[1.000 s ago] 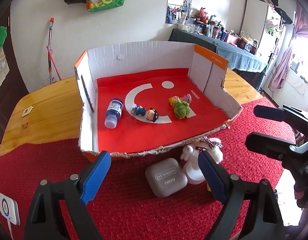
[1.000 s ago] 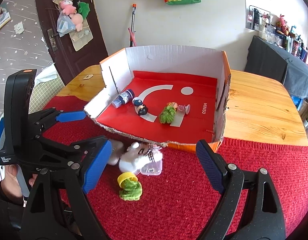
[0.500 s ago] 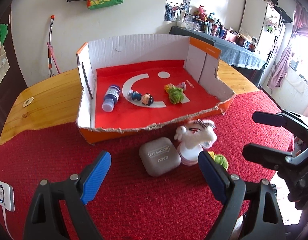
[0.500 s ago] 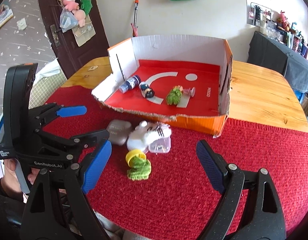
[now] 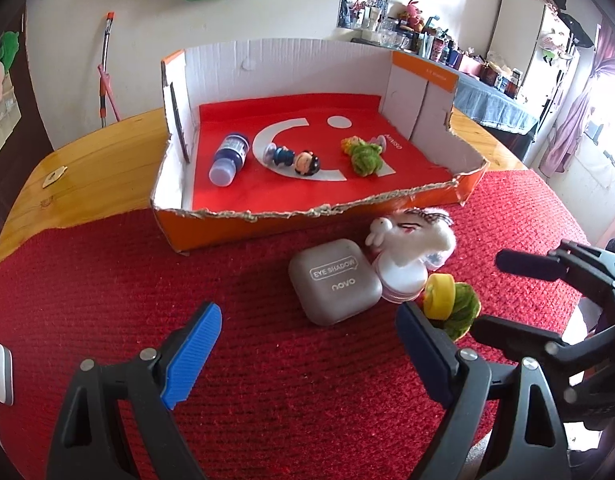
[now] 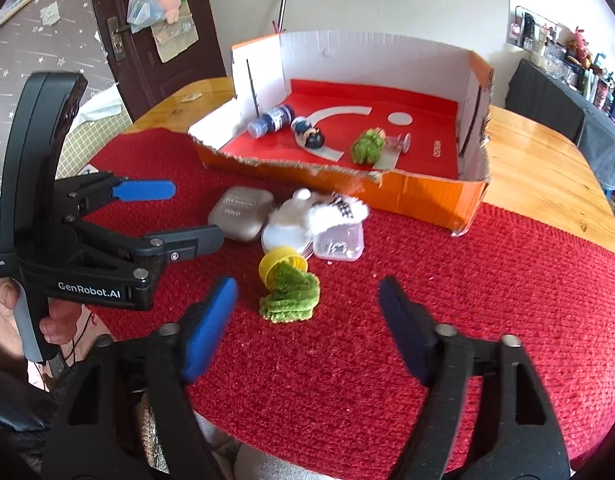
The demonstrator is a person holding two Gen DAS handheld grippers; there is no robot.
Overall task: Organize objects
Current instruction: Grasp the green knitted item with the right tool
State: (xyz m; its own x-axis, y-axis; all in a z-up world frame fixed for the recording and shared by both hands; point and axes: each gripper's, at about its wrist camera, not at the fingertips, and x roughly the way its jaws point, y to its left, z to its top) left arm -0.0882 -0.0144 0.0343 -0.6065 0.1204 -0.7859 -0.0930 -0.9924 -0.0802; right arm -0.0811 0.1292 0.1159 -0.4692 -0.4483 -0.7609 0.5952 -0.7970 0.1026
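Left hand-held gripper (image 5: 307, 340) wide open, empty. Right hand-held gripper (image 6: 307, 312) closing, blurred, nothing between pads. White plush (image 6: 319, 212) hides jar beneath; clear box (image 6: 339, 242) contents unclear.

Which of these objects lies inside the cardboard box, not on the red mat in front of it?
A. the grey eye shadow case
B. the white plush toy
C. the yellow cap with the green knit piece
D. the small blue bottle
D: the small blue bottle lies on its side on the red floor of the cardboard box, while the other three sit on the red mat outside it.
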